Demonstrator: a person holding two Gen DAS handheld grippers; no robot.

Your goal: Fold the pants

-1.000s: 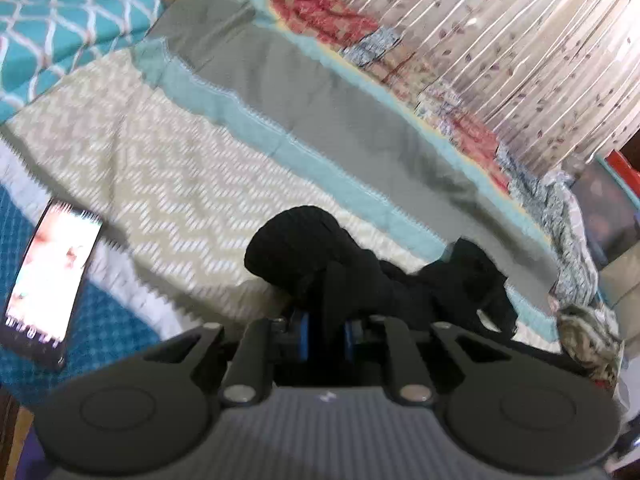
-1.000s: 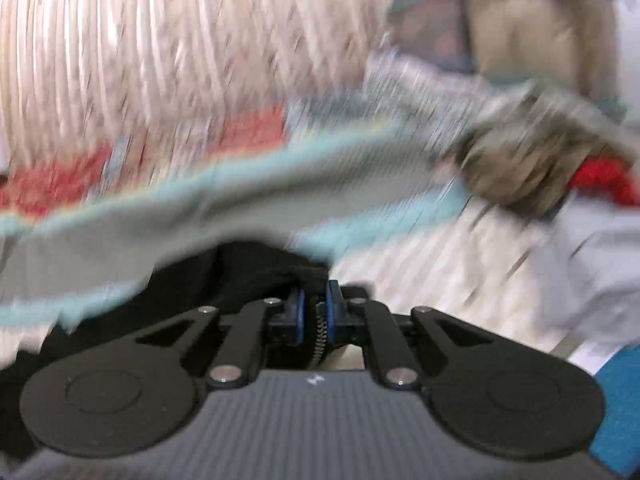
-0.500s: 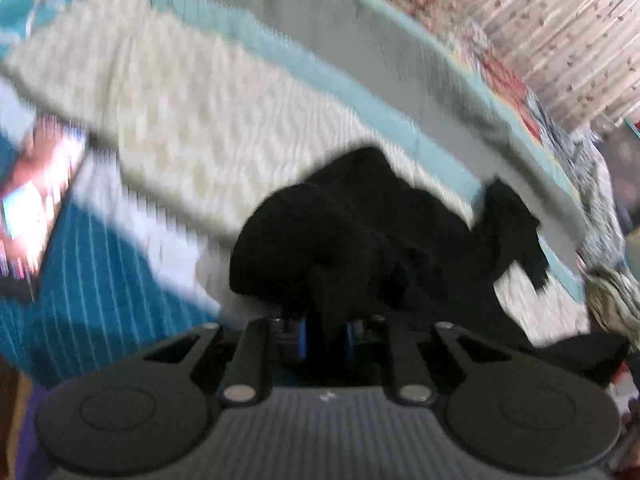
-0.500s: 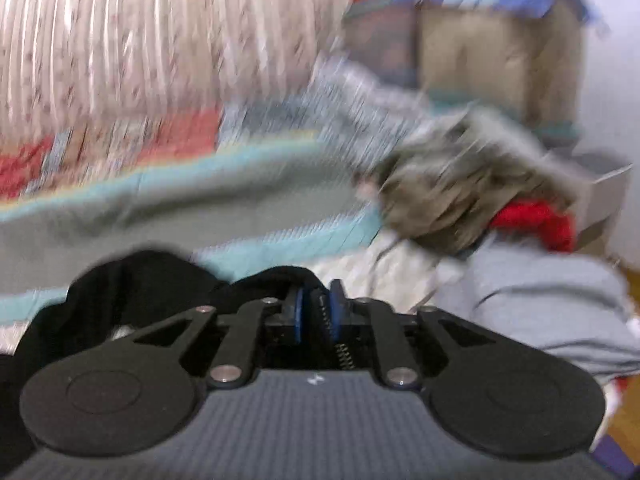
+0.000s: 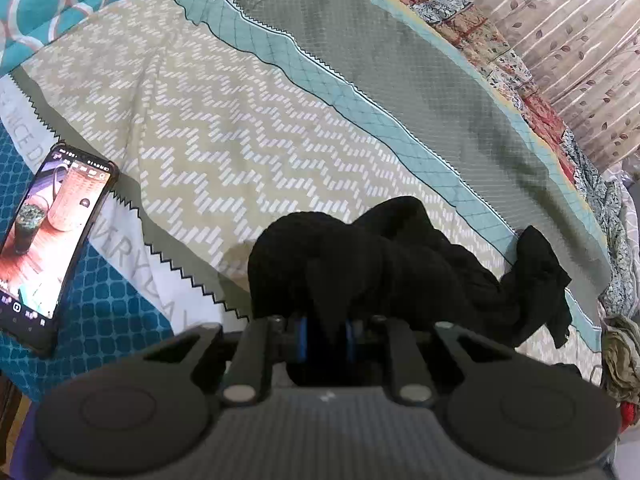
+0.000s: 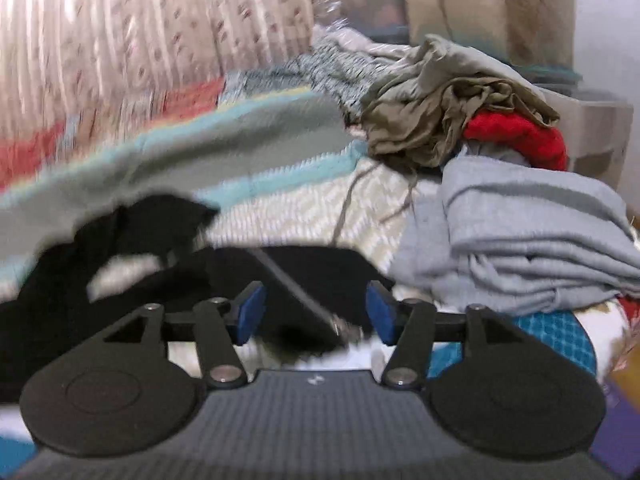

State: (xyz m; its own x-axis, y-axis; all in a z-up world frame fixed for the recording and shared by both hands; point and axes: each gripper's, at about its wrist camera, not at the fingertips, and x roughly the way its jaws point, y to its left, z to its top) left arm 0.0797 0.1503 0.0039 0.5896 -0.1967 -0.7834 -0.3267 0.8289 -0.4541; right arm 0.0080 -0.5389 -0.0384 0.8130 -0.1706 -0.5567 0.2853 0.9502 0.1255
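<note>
The black pants are bunched in a loose heap on the patterned bedspread, toward its near edge, with a phone lying well off to the left of the heap. One end of the pants is clamped between the blue pads of the left gripper, which is closed tight on a thick fold of cloth. The right gripper is spread wide with nothing pinched; the pants lie just beyond and between its fingers, and a grey garment is piled to the right of them.

The step in hand is judged to be a fresh grasp by the right gripper so that the pants can be spread flat. It is best done if a single edge is taken, waistband or hem, rather than a bundle of layers. The grey garment should be kept out of the pinch. The cloth should then be drawn away from the left gripper until the heap is pulled smooth.
</note>
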